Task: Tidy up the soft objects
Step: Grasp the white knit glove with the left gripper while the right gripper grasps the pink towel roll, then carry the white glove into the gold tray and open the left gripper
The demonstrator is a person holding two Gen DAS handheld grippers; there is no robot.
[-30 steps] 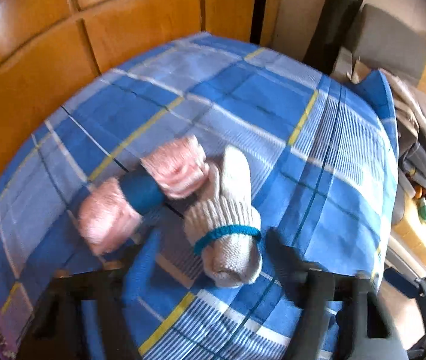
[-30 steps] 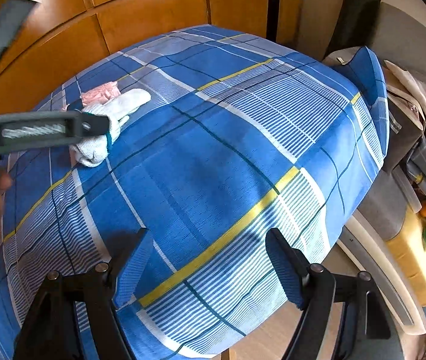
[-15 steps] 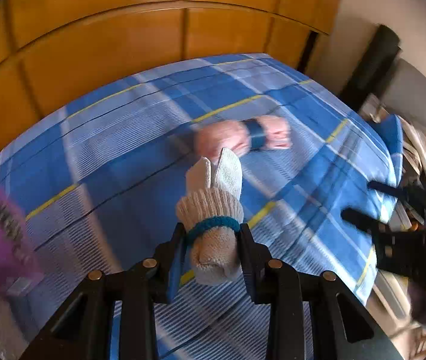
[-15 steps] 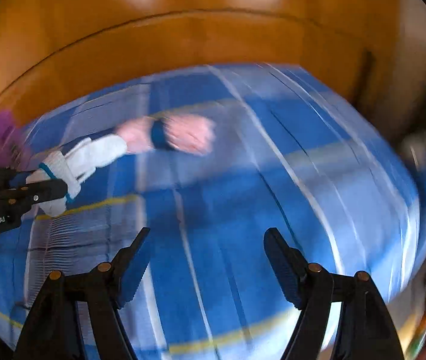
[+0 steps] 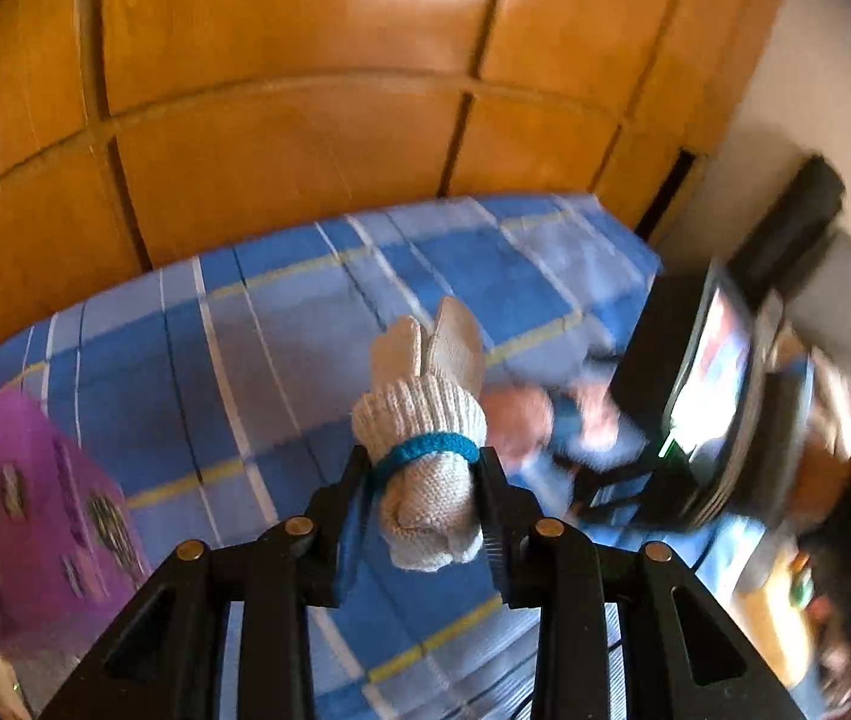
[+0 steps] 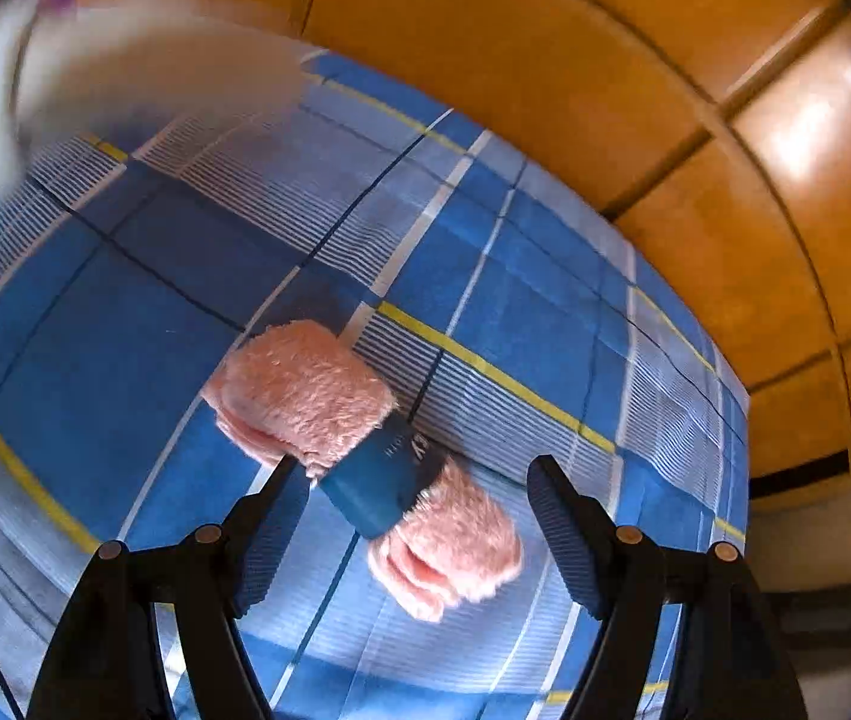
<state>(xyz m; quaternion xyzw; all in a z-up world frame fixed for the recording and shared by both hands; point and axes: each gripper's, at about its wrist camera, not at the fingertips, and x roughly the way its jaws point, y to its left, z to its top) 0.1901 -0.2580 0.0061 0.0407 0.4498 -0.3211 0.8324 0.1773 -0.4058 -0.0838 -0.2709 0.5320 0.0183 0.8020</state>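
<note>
Starting at the far left of the left wrist view, we see a purple box (image 5: 47, 498), blurred, sitting at the near left edge of the blue plaid bed (image 5: 281, 324); open bedcover stretches between it and our left tool (image 5: 425, 498). That tool is clenched on the white knitted glove bundle (image 5: 425, 456), its fingers (image 5: 347, 516) pressing both sides just below the teal band, the bundle lifted off the bed with its finger end pointing away. Behind the bed's far edge runs the wooden panel wall (image 5: 305, 120). To the right lies the pink fuzzy bundle (image 5: 521, 420), blurred there, with dark clutter beyond the bed's right edge. In the right wrist view, the white bundle (image 6: 125, 72) is a blur at upper left. The pink bundle (image 6: 359, 456), wrapped in a blue paper band (image 6: 383, 474), rests on the bed between the spread fingers of our right tool (image 6: 419, 516), which is released and touching nothing. Clear bedcover surrounds it up to the wall.
</note>
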